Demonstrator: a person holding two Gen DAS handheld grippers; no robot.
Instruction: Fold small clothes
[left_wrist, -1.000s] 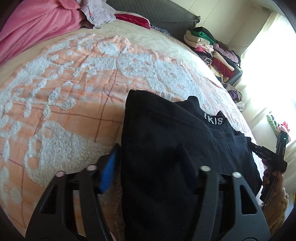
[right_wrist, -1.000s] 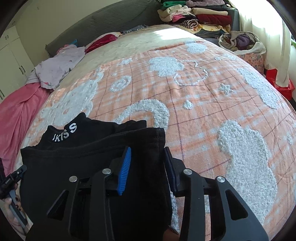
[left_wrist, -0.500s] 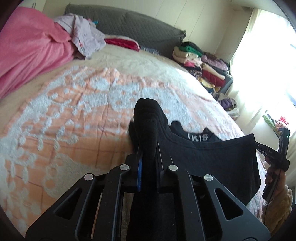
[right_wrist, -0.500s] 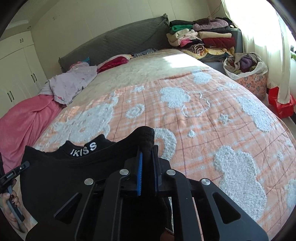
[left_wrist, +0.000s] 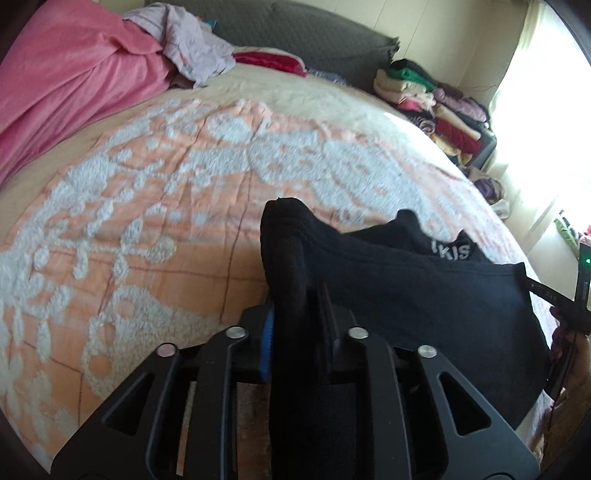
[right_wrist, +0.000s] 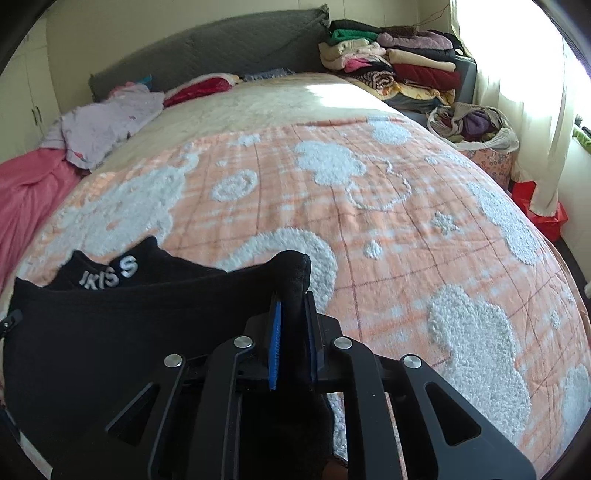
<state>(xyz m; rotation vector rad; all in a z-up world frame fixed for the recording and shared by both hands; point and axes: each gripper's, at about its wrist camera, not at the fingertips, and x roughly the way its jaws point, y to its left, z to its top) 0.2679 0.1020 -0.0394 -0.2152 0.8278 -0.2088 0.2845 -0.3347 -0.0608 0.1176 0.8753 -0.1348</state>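
A small black garment with white lettering at its collar is held up over the orange and white bedspread. My left gripper is shut on its left corner, which bunches between the blue-padded fingers. My right gripper is shut on the opposite corner of the same garment. The cloth hangs stretched between the two grippers. The right gripper also shows at the far right of the left wrist view.
A pink blanket and a lilac garment lie at the head of the bed by a grey headboard. A stack of folded clothes and a basket of clothes stand beside the bed near the window.
Both grippers went from open around the garment's corners to shut on them. They have lifted the edge off the bedspread and carried it forward.
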